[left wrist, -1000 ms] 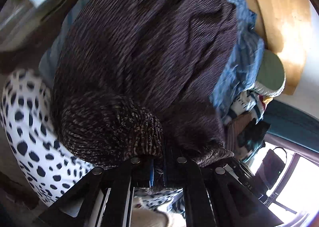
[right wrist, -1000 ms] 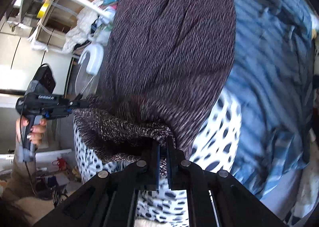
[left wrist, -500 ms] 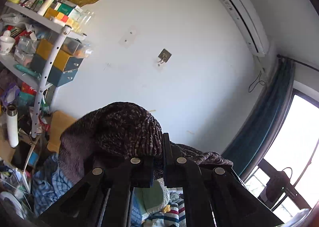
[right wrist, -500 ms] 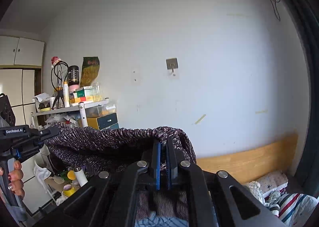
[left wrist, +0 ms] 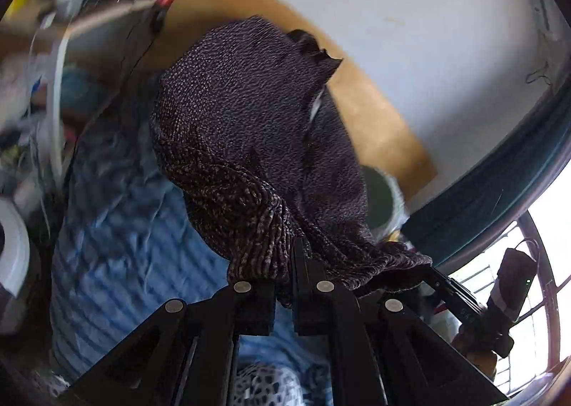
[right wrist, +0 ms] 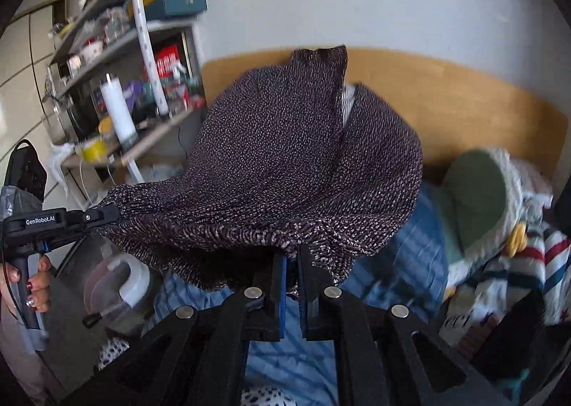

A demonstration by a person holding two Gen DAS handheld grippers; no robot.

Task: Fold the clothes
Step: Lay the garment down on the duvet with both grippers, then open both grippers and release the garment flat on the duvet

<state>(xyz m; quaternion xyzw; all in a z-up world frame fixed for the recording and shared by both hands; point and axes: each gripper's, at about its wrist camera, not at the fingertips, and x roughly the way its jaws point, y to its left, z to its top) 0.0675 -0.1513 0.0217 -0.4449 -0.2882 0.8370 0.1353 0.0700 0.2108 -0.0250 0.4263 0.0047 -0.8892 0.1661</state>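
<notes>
So the dark knitted sweater (right wrist: 285,163) is up in the air over the bed, stretched out between the two grippers and billowing away from them toward the wooden headboard (right wrist: 464,110). One bit of it sticks up higher than the rest, and there's a white tag or lining showing in the gap where the fabric splits.

The right gripper (right wrist: 292,263) has its fingers nearly together, clamped on the near edge of the knit, with a bunch of fabric hanging down around the tips. The left gripper (left wrist: 283,274) is the same deal, narrow and pinching a thick wad of the sweater that drapes over both fingers. From the right wrist view you can also see the left gripper off at the left edge, holding the sweater's other corner, with the person's hand (right wrist: 34,284) wrapped around its handle.

Under the sweater is the blue striped bedsheet (left wrist: 117,245), pretty wrinkled. At the near edge of the bed there's a white cloth with black spots (right wrist: 260,399), only partly visible below the grippers. Over by the headboard end on the right sits a green cushion (right wrist: 474,206) with a striped cloth (right wrist: 528,263) next to it.

Past the left side of the bed there's a cluttered shelf (right wrist: 142,35) with boxes, bottles and a white tumbler (right wrist: 117,110). The left wrist view is fairly blurred, so I can't tell much there besides a window (left wrist: 546,234) on the right.
</notes>
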